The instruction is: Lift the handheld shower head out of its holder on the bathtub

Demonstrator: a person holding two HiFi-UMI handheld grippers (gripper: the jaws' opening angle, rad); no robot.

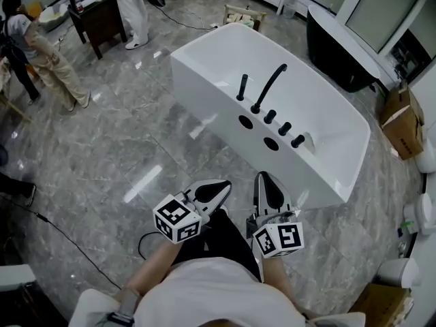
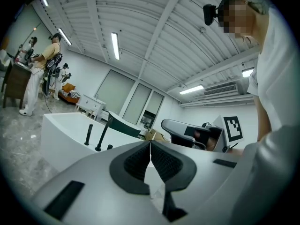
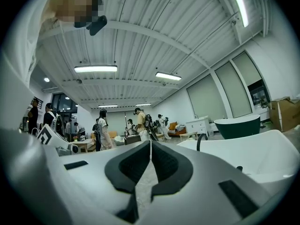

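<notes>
The white bathtub [image 1: 204, 80] stands ahead of me on the grey marble floor. On its near rim the black handheld shower head [image 1: 242, 87] stands upright in its holder, beside a curved black spout [image 1: 269, 87] and three black knobs [image 1: 285, 128]. My left gripper [image 1: 225, 184] and right gripper [image 1: 261, 176] hover side by side short of the tub, both shut and holding nothing. In the left gripper view the closed jaws [image 2: 150, 144] point level, with the shower head [image 2: 88, 135] off to the left. The right gripper view shows its shut jaws [image 3: 150, 144] and the tub [image 3: 243, 158] at the right.
A dark bathtub [image 1: 340, 53] and cardboard boxes [image 1: 402, 121] sit at the back right. People [image 1: 41, 46] stand by a dark table [image 1: 99, 19] at the far left. A black cable [image 1: 68, 237] runs over the floor at my left. White fixtures [image 1: 422, 213] line the right edge.
</notes>
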